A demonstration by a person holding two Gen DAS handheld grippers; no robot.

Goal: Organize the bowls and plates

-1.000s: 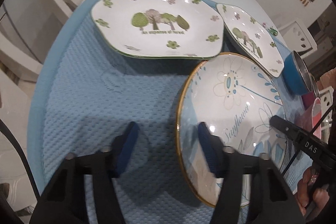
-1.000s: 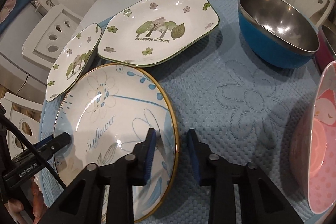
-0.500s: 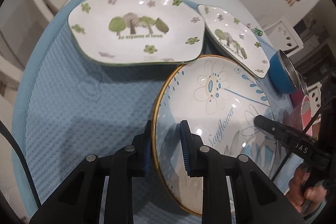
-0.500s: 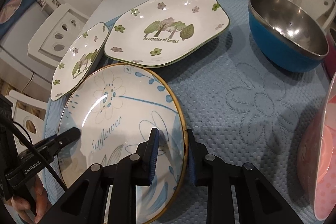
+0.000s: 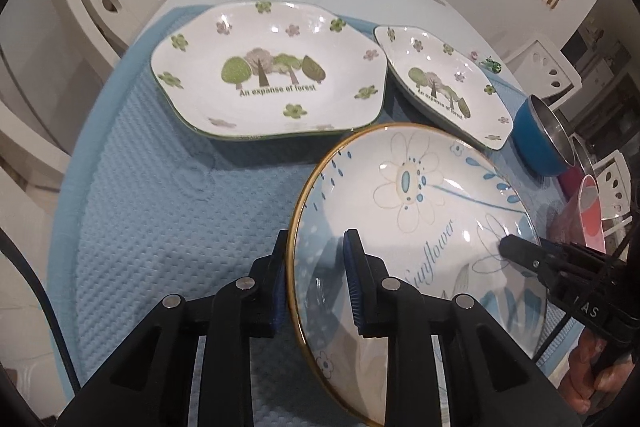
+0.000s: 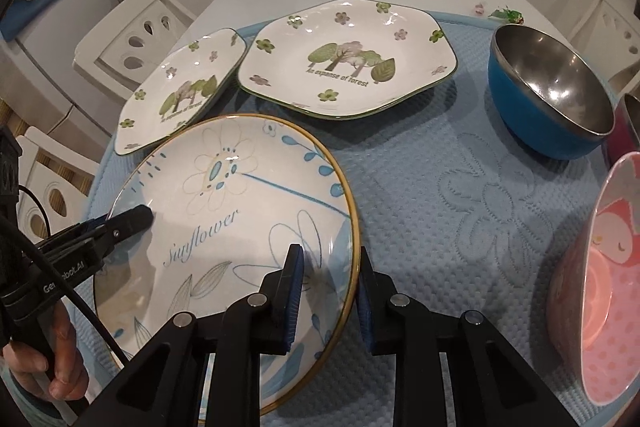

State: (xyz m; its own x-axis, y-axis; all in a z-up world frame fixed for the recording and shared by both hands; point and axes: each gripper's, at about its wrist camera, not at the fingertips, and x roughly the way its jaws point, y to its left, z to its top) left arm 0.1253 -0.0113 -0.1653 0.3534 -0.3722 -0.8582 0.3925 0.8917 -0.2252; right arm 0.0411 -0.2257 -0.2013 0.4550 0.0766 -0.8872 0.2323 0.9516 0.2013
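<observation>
Sunflower plate (image 5: 420,211) pinched at opposite rims by your left gripper (image 5: 316,279) and right gripper (image 6: 330,291); blue bowl (image 6: 548,95) ahead-right, plate seemingly lifted off mat (image 6: 460,195).

Sunflower plate (image 6: 224,195) lies before two forest plates (image 6: 348,59) (bowls (image 6: 552,95) right)

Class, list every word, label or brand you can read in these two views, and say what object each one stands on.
"Sunflower": on the round gold-rimmed plate that both grippers clamp.
"An expanse of forest": on the large forest plate.
"An expanse of forest": on the small forest plate, partly distorted.
"Ge...obot.AI": on the left gripper body in the right wrist view, partly hidden.
"AS": on the right gripper body in the left wrist view, first letters unclear.
Wall pictures: too small to read.
</observation>
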